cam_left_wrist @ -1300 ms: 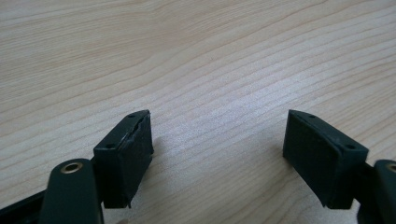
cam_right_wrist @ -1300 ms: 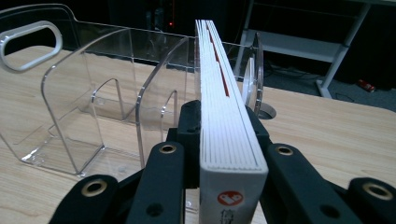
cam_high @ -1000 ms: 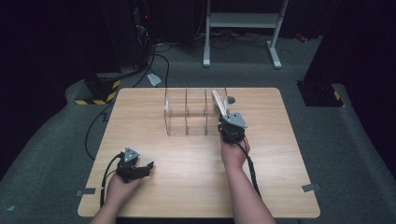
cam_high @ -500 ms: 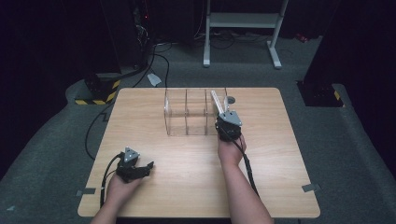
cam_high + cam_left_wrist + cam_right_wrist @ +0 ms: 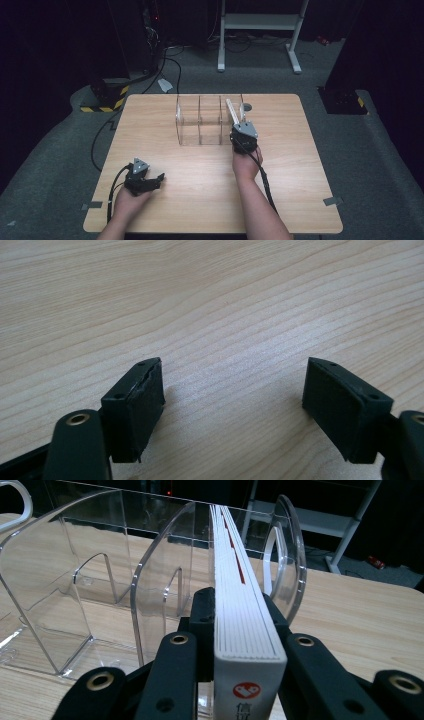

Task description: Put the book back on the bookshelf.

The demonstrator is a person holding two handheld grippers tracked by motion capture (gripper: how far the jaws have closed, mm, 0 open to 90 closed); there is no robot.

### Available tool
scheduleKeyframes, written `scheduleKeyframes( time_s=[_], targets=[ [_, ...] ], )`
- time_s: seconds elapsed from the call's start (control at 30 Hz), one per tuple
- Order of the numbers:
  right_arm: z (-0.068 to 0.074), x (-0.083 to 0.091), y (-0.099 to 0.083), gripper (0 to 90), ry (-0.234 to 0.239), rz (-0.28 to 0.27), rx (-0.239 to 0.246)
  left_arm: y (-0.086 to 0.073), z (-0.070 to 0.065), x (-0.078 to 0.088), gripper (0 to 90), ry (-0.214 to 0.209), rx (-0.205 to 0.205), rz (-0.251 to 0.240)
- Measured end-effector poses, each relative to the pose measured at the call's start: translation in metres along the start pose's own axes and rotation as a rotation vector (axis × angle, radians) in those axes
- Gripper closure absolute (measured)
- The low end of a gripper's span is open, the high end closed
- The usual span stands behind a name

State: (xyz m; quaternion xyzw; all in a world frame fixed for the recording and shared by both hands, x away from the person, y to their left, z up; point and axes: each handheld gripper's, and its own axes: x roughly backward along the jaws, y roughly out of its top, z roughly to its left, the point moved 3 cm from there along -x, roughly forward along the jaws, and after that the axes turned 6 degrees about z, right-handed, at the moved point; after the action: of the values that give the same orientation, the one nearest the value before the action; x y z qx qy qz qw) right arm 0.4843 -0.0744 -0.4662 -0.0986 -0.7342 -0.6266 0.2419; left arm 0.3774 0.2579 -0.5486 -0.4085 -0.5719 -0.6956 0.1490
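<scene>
White book (image 5: 245, 625) clenched between right gripper (image 5: 239, 630) fingers, upper centre of frame, poised over rightmost slot of clear acrylic rack (image 5: 200, 120); tilt could snag a divider and shove the rack across the desk (image 5: 200, 200); left gripper (image 5: 232, 405) fingers released, idle.

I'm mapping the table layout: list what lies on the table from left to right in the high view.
Left gripper resting open on the table → clear plastic rack → white book clamped by the right gripper, at the rack's right-hand slot.
</scene>
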Motion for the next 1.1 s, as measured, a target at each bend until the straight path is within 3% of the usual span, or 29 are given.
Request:
scheduleKeyframes(
  time_s=[0.33,1.1],
  targets=[
    [-0.001,0.003,-0.010,74.5,0.005,0.003,-0.043,0.000,0.000,0.000,24.7,0.000,0.000,0.000],
    [-0.002,0.006,-0.014,70.6,0.013,0.046,-0.068,0.000,0.000,0.000,24.8,0.000,0.002,0.000]
  ],
)
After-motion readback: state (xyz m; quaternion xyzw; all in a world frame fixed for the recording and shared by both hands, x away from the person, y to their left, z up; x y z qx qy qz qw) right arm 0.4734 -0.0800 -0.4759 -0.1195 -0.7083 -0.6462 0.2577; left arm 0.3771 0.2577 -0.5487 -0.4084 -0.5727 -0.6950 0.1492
